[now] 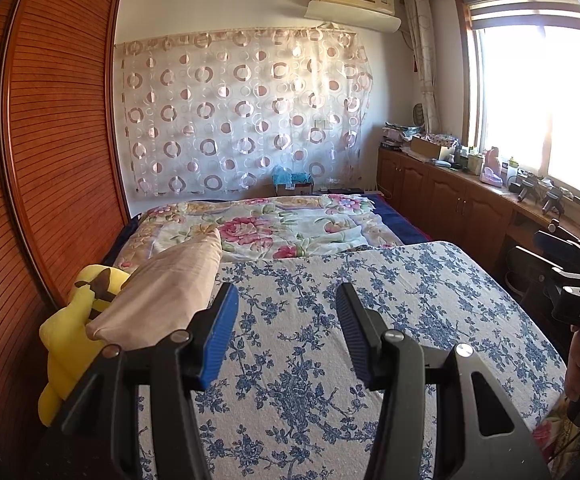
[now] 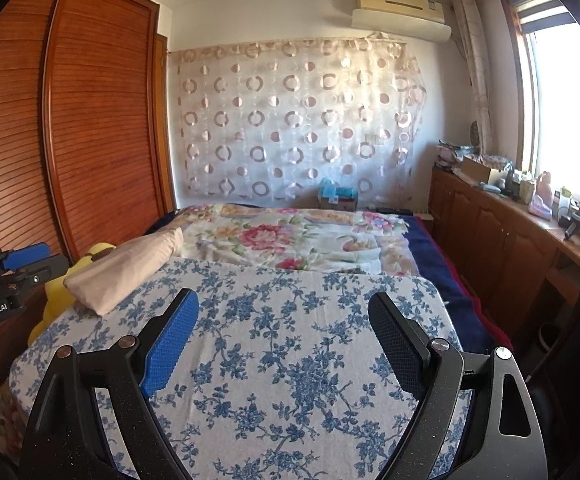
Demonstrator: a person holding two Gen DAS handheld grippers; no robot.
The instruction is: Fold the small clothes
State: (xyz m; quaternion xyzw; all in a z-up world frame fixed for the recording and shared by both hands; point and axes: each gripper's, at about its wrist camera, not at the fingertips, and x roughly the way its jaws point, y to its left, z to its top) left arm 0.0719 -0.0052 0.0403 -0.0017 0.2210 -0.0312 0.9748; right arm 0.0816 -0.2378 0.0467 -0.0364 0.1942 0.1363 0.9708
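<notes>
While both grippers hover with fingers apart, left gripper (image 1: pixel 285 300) and right gripper (image 2: pixel 283 312) frame the blue-flowered sheet (image 2: pixel 290 340); a pillow (image 1: pixel 161 292) lies mid-left.

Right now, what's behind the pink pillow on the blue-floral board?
A yellow plush toy sits behind the pink pillow, against the wooden wardrobe. Its lower body is hidden by the pillow and the blue-floral board.

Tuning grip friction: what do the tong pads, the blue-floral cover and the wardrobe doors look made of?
Tong pads: blue, probably rubber, dotted texture. Blue-floral cover: matte woven fabric, likely cotton; slight wrinkles. Wardrobe doors: reddish varnished wood, horizontal slats, mild sheen.
</notes>
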